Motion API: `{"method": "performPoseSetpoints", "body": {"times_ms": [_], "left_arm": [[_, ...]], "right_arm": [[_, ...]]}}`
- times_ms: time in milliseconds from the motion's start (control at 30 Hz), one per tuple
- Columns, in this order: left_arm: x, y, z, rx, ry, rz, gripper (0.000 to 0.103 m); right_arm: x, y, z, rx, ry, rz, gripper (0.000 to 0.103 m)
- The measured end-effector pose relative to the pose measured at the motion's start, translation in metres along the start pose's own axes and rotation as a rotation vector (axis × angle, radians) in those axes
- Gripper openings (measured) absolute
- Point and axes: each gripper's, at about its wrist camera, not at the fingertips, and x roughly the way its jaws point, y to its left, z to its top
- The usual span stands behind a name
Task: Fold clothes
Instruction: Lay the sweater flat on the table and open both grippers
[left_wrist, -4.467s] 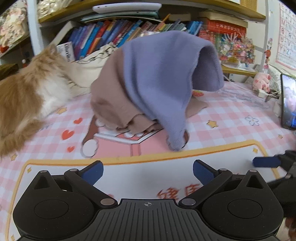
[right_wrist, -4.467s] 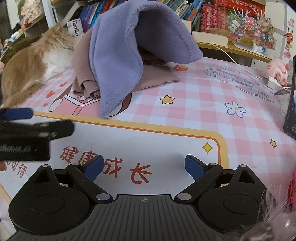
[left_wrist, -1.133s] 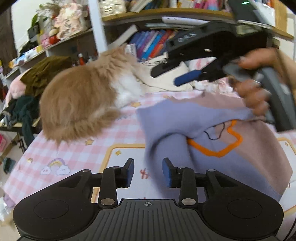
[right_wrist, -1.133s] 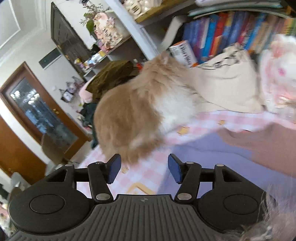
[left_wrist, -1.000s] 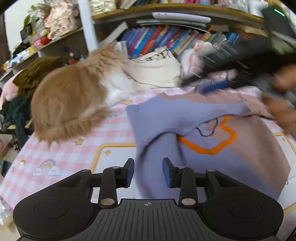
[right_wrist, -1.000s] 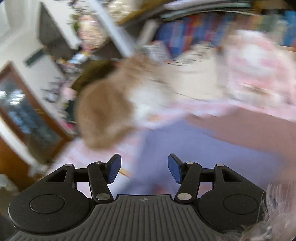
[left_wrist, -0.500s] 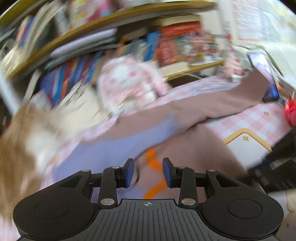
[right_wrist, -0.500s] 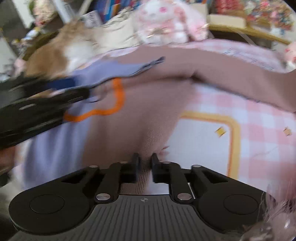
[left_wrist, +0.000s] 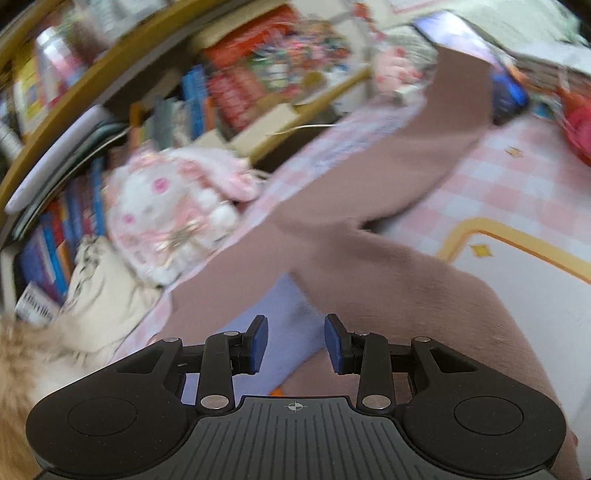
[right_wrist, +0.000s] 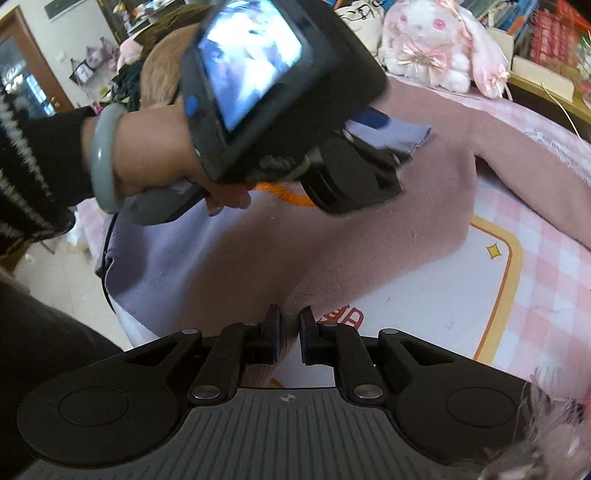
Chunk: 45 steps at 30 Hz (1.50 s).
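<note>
A mauve and lavender sweater (right_wrist: 373, 229) with an orange outline lies spread on the pink checked table mat (right_wrist: 546, 280); one sleeve stretches to the far right (left_wrist: 436, 155). My right gripper (right_wrist: 290, 339) is shut on the sweater's mauve bottom hem near the table's front edge. My left gripper (left_wrist: 293, 345) is open over the lavender collar area (left_wrist: 280, 321), touching no cloth that I can see. In the right wrist view the left gripper (right_wrist: 369, 122) hovers above the collar, held by a hand.
A pink plush rabbit (right_wrist: 436, 40) and a cream bag (left_wrist: 99, 284) sit at the table's back by a bookshelf (left_wrist: 229, 85). An orange cat (right_wrist: 162, 70) lies at the back left. A phone (left_wrist: 476, 55) stands at the far right.
The sweater went from a heap to lying spread out. My right gripper has closed on the hem. My left gripper has swung right over the collar and opened a little wider.
</note>
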Motion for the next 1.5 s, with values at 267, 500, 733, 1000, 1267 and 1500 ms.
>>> {"method": "performPoseSetpoints", "body": {"times_ms": [267, 500, 733, 1000, 1267, 1500], "left_arm": [[0.009, -0.008, -0.002, 0.041, 0.024, 0.020, 0.034], [0.009, 0.030, -0.005, -0.171, 0.018, 0.008, 0.006], [-0.050, 0.161, -0.054, -0.758, -0.103, 0.199, 0.005], [-0.130, 0.259, -0.197, -0.935, 0.046, 0.568, 0.005], [-0.153, 0.299, -0.294, -1.028, 0.205, 0.785, 0.006], [-0.151, 0.290, -0.319, -1.038, 0.394, 0.899, 0.039]], "right_arm": [[0.004, 0.003, 0.007, 0.009, 0.004, -0.028, 0.018], [-0.006, -0.009, 0.007, 0.147, -0.112, -0.203, 0.049], [0.003, -0.043, 0.016, 0.365, -0.141, -0.285, 0.049], [0.029, -0.037, 0.039, 0.347, -0.115, -0.307, 0.049], [0.034, -0.034, 0.041, 0.356, -0.101, -0.348, 0.049], [0.029, -0.031, 0.041, 0.340, -0.113, -0.417, 0.049]]}}
